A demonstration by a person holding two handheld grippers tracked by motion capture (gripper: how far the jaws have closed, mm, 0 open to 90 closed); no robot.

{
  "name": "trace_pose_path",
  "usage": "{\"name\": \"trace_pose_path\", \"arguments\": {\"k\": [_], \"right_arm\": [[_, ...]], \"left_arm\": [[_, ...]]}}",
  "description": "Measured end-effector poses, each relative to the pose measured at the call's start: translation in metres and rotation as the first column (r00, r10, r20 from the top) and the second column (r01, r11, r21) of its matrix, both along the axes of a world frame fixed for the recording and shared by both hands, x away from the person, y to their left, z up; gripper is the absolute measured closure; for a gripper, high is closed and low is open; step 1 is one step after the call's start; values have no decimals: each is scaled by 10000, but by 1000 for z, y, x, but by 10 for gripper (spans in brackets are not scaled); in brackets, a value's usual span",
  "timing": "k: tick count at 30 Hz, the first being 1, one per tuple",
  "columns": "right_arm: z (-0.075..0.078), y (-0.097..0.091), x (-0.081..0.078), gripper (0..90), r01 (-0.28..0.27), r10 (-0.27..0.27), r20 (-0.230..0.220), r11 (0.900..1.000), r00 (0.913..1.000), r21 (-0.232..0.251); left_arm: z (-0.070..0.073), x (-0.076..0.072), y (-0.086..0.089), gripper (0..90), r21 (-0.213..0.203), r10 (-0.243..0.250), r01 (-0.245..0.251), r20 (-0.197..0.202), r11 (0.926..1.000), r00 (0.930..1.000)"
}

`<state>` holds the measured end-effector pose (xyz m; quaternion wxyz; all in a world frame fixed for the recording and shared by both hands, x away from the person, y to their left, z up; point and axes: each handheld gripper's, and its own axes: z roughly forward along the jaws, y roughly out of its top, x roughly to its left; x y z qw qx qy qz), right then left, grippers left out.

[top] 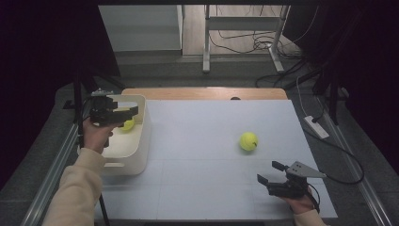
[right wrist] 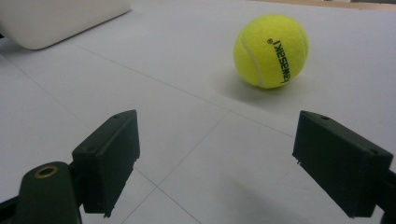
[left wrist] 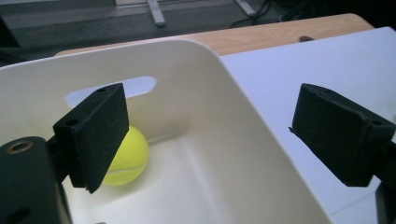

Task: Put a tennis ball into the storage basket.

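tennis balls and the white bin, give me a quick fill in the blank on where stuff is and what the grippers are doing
1. One tennis ball lies inside the white ____.
2. The other tennis ball rests on the ____, ahead of the right gripper.
3. The left gripper hovers over the bin with its jaws ____ and nothing between them.
4. The word printed on the ball near the right gripper is ____.

Missing words: bin; table; open; kawasaki

A bin is set at the table's left edge, with one ball in it, seemingly near its far wall. A second ball is placed well right, on the table.
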<state>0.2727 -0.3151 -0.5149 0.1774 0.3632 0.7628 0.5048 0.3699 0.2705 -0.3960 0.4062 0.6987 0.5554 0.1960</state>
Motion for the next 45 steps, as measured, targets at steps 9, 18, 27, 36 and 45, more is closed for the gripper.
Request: {"name": "trace_pose_path", "arguments": {"k": [9,18,27,36,45], "right_arm": [[1,-1,3,146,53,-53,17,10000,10000,28],[1,-1,3,146,133,-133,39,9999,9999,-2],[0,-1,3,146,67,-67,39,10000,10000,-7],[0,-1,3,146,44,-44,39,10000,10000,-29],[0,-1,3,147,13,-13,33,10000,10000,-45]], "left_arm": [[8,-16,-17,113,-326,-959,979,579,9947,9937],[8,-22,-22,107,-887,-1408,1476,784,9851,9869],[8,-29,-30,81,-1070,-1941,2058,1102,9727,9748],[8,-32,-41,80,-1262,-2271,2421,1223,9620,9662],[6,-33,-55,80,-1268,-2651,2822,1363,9510,9545]]}}
